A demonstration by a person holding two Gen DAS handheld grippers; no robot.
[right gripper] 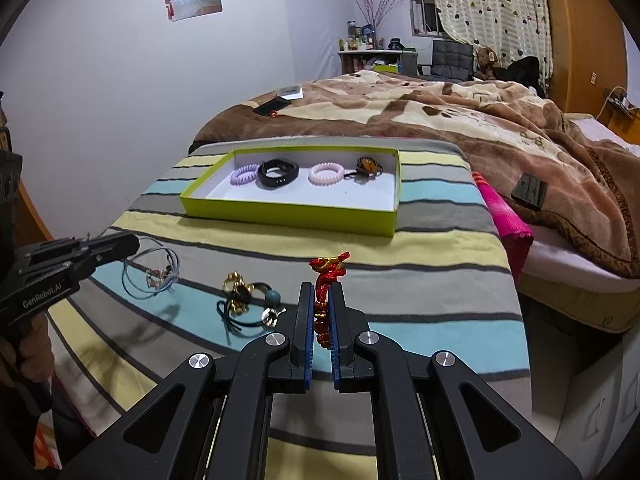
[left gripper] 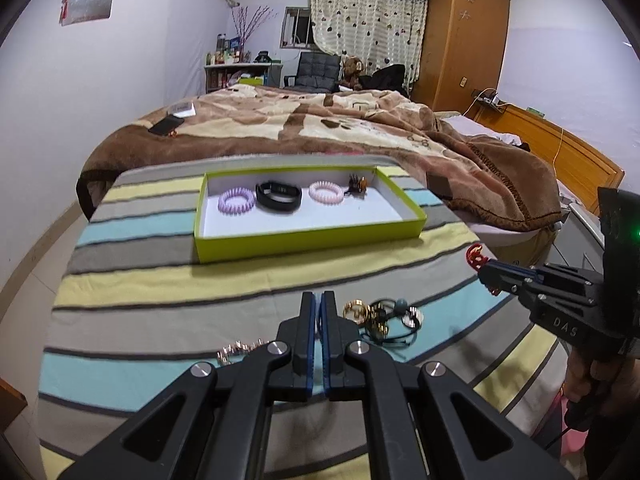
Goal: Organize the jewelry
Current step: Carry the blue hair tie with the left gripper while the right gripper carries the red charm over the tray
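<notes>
Holding 1 red bracelet (right gripper: 325, 304), tray (right gripper: 288, 213) containing 4 pieces

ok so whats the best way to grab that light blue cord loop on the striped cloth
Grip the light blue cord loop where its strands bunch at the small charm, near its right side. Come straight down from above with the left gripper, which is nearest: the cord lies flat and thin on the striped cloth, so single strands would likely slip.
</notes>
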